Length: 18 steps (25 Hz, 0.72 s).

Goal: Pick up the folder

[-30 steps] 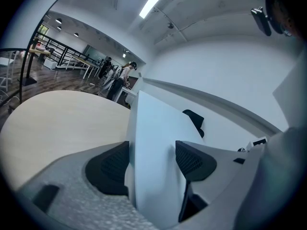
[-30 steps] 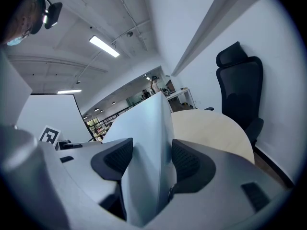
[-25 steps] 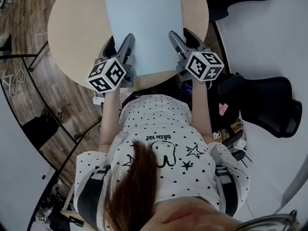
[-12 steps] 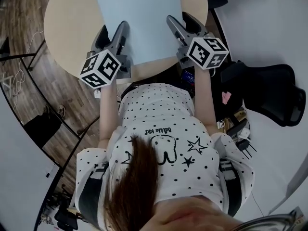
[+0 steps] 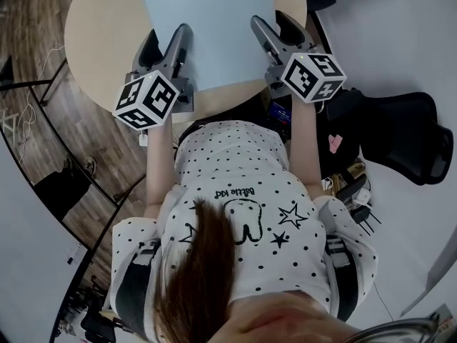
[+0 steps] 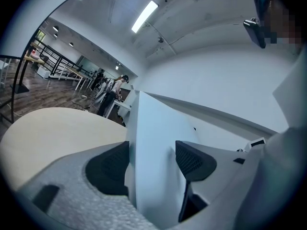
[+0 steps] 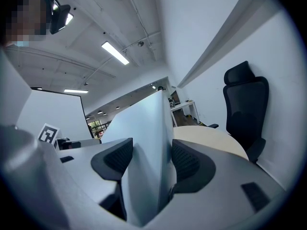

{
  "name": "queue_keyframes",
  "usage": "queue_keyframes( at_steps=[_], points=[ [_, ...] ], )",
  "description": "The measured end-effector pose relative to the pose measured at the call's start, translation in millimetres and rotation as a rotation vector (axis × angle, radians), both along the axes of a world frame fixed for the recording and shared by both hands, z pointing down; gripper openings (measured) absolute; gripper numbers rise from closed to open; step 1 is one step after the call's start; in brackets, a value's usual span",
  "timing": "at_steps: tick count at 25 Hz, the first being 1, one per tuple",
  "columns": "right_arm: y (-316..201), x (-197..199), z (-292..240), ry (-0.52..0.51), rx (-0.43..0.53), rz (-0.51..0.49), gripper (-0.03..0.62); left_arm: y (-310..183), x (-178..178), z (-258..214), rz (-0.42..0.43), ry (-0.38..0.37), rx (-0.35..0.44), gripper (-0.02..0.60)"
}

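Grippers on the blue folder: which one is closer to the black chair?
The right gripper, clamped on the folder's right edge, beside the black chair. The left gripper holds the opposite edge, farther away.

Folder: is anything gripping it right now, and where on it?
Yes, both. The left gripper and right gripper are each shut on the pale blue folder at its near edge, one toward each corner.

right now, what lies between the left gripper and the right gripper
The flat pale blue folder spans it in the head view, with the left gripper and right gripper each shut on its edge.
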State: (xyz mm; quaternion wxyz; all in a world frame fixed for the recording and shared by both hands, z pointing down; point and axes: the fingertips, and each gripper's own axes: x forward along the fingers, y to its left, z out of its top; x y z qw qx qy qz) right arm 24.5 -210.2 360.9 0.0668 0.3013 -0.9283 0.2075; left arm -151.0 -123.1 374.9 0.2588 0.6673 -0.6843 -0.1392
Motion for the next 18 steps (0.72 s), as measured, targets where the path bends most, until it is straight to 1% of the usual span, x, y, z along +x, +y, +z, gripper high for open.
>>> queue_keyframes(
  at_steps=[6,10,18],
  points=[
    [5,-1,-15,-0.020,0.033,0.004,0.245,4,-1,-17,-0.001,-0.038,0.033,0.296],
    [7,-3,-26,-0.031,0.060,0.003,0.245,6,-3,-28,-0.004,-0.046,0.059,0.296],
    [12,-4,-45,-0.045,0.103,0.006,0.245,10,-4,-41,-0.015,-0.062,0.085,0.296]
  ],
)
